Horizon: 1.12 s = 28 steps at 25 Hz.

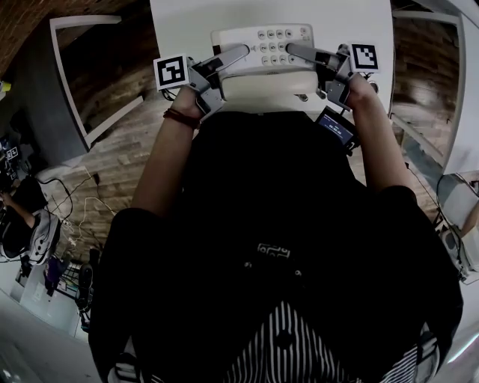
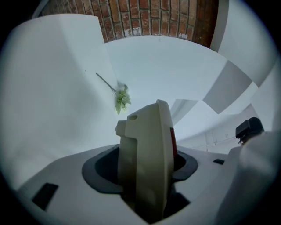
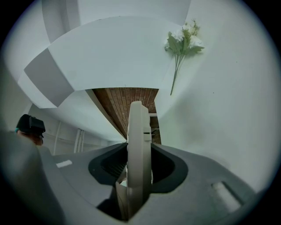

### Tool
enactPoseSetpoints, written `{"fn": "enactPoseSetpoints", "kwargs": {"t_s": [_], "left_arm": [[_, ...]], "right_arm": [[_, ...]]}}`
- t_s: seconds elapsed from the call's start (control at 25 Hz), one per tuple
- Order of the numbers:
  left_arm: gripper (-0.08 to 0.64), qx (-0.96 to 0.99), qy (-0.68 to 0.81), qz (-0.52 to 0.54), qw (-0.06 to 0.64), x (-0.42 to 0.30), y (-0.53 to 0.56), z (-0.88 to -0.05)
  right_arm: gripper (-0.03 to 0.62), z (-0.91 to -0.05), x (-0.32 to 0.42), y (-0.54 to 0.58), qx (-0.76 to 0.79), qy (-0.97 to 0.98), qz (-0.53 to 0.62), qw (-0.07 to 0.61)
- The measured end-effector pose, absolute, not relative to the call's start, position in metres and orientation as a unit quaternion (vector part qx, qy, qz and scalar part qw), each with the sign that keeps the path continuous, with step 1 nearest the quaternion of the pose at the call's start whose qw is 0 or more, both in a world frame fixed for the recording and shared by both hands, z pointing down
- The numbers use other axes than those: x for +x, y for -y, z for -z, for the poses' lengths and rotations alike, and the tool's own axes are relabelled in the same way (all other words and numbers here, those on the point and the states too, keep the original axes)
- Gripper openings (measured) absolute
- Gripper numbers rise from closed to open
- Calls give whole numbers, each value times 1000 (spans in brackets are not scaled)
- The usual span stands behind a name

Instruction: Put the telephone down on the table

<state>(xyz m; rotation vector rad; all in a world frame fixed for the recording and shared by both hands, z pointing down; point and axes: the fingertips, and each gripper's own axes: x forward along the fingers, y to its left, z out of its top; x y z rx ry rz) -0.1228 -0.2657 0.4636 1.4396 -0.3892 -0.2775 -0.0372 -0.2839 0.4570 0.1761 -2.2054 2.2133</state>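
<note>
A cream telephone (image 1: 273,45) with a keypad is over the white table (image 1: 179,22) at the top of the head view. My left gripper (image 1: 241,52) is shut on its left side and my right gripper (image 1: 293,51) is shut on its right side. In the left gripper view the telephone's edge (image 2: 147,158) stands upright between the dark pads of the left gripper (image 2: 147,176). In the right gripper view its thin edge (image 3: 139,145) fills the gap of the right gripper (image 3: 138,176). I cannot tell whether the telephone touches the table.
A sprig of artificial flowers (image 2: 122,100) lies on the table beyond the telephone, also visible as the flowers (image 3: 182,41) in the right gripper view. A small dark device with a screen (image 1: 334,126) hangs by the right hand. Wooden floor and cables (image 1: 75,202) lie to the left.
</note>
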Motion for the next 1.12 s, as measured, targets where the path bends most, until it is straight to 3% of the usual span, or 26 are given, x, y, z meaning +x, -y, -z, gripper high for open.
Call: {"fn": "enactPoseSetpoints", "kwargs": {"t_s": [1.12], "left_arm": [[276, 656, 155, 101, 731, -101, 295, -554]], "right_arm": [[150, -548, -15, 308, 84, 696, -713, -5]]}}
